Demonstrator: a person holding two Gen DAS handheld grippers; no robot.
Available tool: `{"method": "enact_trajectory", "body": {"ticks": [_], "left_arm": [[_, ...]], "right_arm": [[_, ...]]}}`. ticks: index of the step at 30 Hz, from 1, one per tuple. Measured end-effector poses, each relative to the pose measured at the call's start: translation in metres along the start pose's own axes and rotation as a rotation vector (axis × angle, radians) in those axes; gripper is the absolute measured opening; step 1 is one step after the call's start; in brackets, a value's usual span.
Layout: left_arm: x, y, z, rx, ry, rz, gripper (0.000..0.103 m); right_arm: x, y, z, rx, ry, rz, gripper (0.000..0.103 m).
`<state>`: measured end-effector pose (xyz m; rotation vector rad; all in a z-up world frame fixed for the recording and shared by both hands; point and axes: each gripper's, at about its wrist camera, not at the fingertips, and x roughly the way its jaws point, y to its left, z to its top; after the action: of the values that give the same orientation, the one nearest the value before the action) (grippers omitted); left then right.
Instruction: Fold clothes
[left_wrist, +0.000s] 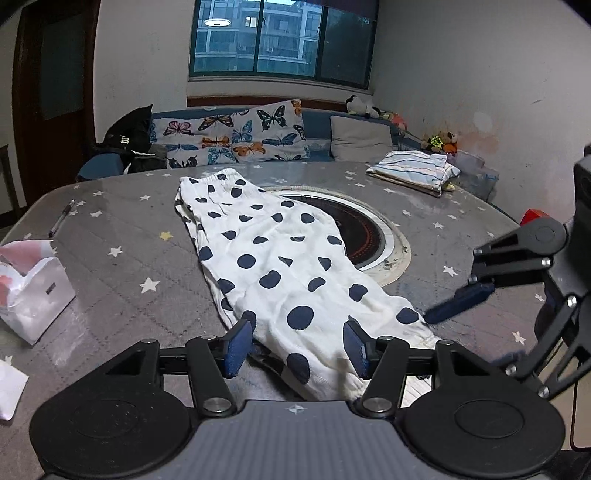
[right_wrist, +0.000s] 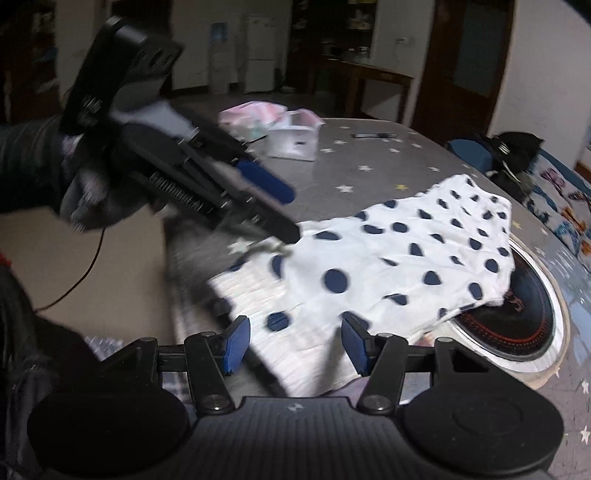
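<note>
A white garment with navy dots lies flat and lengthwise on the grey star-print table. Its far end reaches the back edge, and its middle covers part of a round black hob. My left gripper is open over the garment's near end, with the cloth below its spread blue pads. In the right wrist view my right gripper is also open, above the ribbed near edge of the garment. The left gripper shows blurred at upper left, held by a gloved hand. A right gripper finger points at the near right corner.
A folded striped cloth lies at the back right of the table. A white bag sits at the left edge, with a pen behind it. Behind the table stands a sofa with butterfly cushions. A red object lies at the right.
</note>
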<state>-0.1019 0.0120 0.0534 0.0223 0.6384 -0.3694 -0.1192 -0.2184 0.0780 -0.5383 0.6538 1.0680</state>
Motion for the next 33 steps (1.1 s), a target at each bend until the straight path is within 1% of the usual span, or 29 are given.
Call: {"method": "enact_trajectory", "body": {"ticks": [2, 8, 13, 17, 18, 21, 23, 24, 26, 29, 33], "left_arm": [[-0.003, 0.001, -0.001, -0.01, -0.002, 0.003, 0.06], [-0.017, -0.012, -0.009, 0.034, 0.013, -0.038, 0.06], [-0.027, -0.023, -0.016, 0.071, 0.025, -0.072, 0.065], [-0.032, -0.037, -0.026, 0.132, 0.042, -0.094, 0.066], [-0.033, -0.04, -0.028, 0.148, 0.046, -0.098, 0.067], [-0.03, -0.051, -0.032, 0.199, 0.053, -0.104, 0.067], [-0.029, -0.057, -0.032, 0.241, 0.039, -0.1, 0.067], [-0.028, -0.06, -0.032, 0.262, 0.032, -0.098, 0.067], [-0.027, -0.066, -0.032, 0.307, 0.011, -0.086, 0.067], [-0.022, -0.071, -0.033, 0.354, -0.002, -0.075, 0.067], [-0.015, -0.079, -0.036, 0.431, -0.022, -0.044, 0.067]], "right_arm": [[0.003, 0.006, -0.001, -0.027, 0.009, -0.001, 0.056], [0.013, 0.017, -0.004, -0.115, 0.019, -0.062, 0.056], [0.021, 0.022, -0.005, -0.177, 0.033, -0.093, 0.056], [0.027, 0.025, -0.007, -0.228, 0.034, -0.14, 0.05], [0.028, 0.024, -0.006, -0.225, 0.033, -0.139, 0.05], [0.025, 0.021, -0.004, -0.196, 0.024, -0.114, 0.04], [0.021, 0.016, 0.0, -0.161, 0.012, -0.097, 0.029], [0.019, 0.012, 0.002, -0.138, 0.004, -0.093, 0.027], [0.015, 0.004, 0.005, -0.094, -0.005, -0.087, 0.024], [0.012, -0.006, 0.008, -0.047, -0.012, -0.078, 0.022], [0.013, -0.011, 0.01, -0.032, -0.009, -0.068, 0.021]]}}
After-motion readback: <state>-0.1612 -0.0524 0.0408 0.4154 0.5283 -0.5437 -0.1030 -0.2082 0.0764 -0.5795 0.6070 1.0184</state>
